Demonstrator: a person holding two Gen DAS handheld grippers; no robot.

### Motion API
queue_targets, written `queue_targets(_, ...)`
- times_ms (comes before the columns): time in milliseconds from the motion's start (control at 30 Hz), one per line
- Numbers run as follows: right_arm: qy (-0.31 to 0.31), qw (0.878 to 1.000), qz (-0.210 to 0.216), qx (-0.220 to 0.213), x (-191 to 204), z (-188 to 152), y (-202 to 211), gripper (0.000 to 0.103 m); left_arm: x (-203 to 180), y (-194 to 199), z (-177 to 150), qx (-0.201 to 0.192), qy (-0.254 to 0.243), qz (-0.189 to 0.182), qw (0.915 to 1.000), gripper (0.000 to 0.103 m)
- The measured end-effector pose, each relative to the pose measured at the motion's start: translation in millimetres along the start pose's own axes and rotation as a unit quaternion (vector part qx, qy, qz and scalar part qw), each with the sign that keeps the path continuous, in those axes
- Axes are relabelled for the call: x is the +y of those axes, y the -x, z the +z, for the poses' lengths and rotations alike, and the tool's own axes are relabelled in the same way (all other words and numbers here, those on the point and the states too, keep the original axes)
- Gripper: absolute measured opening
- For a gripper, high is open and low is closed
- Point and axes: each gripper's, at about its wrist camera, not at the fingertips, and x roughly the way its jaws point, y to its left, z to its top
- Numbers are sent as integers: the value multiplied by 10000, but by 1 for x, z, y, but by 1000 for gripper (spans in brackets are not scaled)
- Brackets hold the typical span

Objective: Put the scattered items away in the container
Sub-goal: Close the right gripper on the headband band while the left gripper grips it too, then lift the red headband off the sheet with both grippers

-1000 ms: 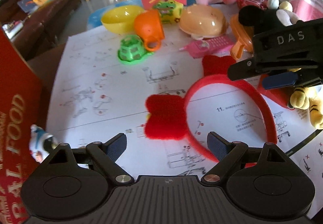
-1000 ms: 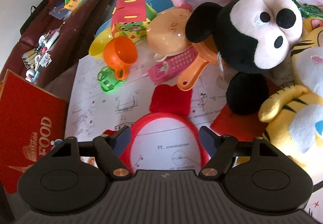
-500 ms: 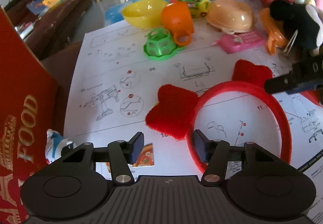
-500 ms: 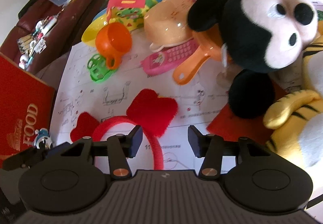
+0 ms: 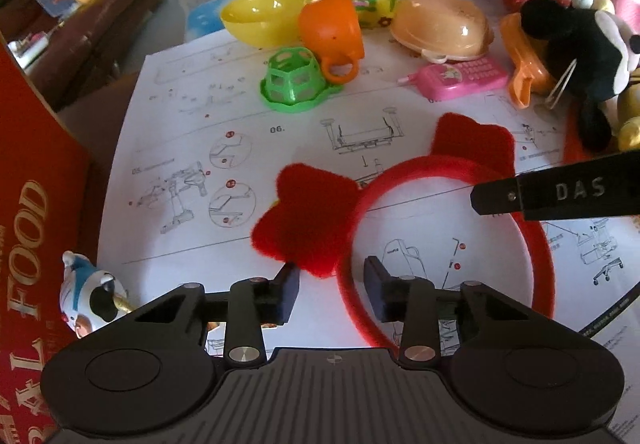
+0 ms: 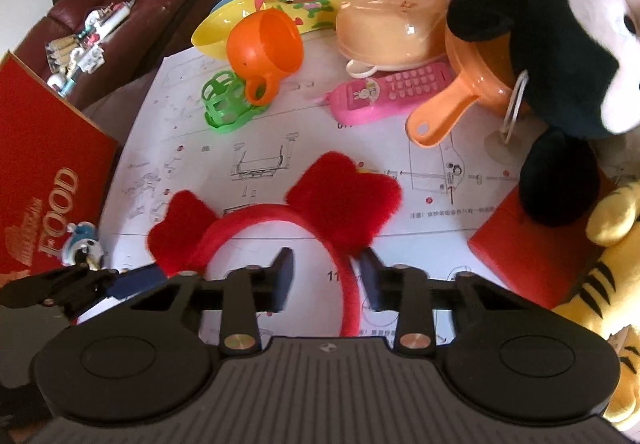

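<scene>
A red plush headband [image 5: 536, 244] with two fuzzy ears lies on a white instruction sheet [image 5: 192, 147]. My left gripper [image 5: 331, 294] straddles its left band just below one ear [image 5: 304, 215], jaws narrowed but not touching it. My right gripper [image 6: 326, 280] straddles the right band [image 6: 347, 284] below the other ear [image 6: 344, 195], jaws also part open. The right gripper's finger [image 5: 560, 191] shows in the left wrist view. A red "FOOD" box [image 5: 28, 236] stands at the left.
Orange cup [image 5: 332, 27], green basket toy [image 5: 296, 79], yellow bowl [image 5: 260, 15], pink toy phone [image 5: 456, 77], orange pan [image 6: 444, 111], Mickey plush [image 6: 560, 75], tiger plush [image 6: 612, 284], a small figurine [image 5: 90, 296] by the box, a red flat item [image 6: 520, 244].
Both grippers have narrowed their jaws and moved onto opposite sides of the headband. The left wrist view shifted right and closer; the right gripper moved left over the band.
</scene>
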Motion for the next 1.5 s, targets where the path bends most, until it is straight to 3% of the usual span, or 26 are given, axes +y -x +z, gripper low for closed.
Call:
queue_targets(167,-50,10000,-41,4,1,0,-2,19,-1,-1,1,-15,-12,28,10000,53)
queue_targets(267,-263,9995,128,88,-4,1,-3,18,-1,-2,3,-28,-31,55,10000,57)
queue_targets(333,-391,9989,218,130,-8,1,-2,18,0,-2,5,-29,-51,18,10000,54)
queue_targets(400,-436,9986,247,145,-9,1,-2,18,1,-3,6,-22,-47,7,10000,39)
queue_targets(433,-456,9985,251,150,-9,1,-2,18,1,-3,6,-26,-42,13,10000,37)
queue_targets(500,-475,9984,251,148,-9,1,-2,18,2,-3,6,-32,-9,71,10000,17)
queue_targets(567,-470,9985,242,147,-8,1,-2,18,4,-3,6,-1,-14,200,9998,8)
queue_targets(867,-397,9990,121,152,-5,0,-1,19,20,14,5,166,432,-292,9985,7)
queue_targets(1133,-132,9999,-64,72,7,-4,0,27,15,32,6,22,406,-299,9987,8)
queue_targets(1233,-239,9996,-38,162,6,-6,1,19,19,25,2,145,469,-210,9986,22)
queue_targets(1333,-759,9958,380,357,-7,-9,3,16,25,17,-3,287,567,-279,9976,25)
queue_targets(1367,-850,9947,443,365,-9,-10,5,16,26,15,-5,327,589,-291,9973,25)
queue_targets(1433,-1041,9921,597,374,-14,-10,9,16,27,12,-11,364,600,-206,9973,9)
queue_targets(1500,-1118,9903,724,386,-14,-10,12,17,28,14,-18,391,628,-230,9970,6)
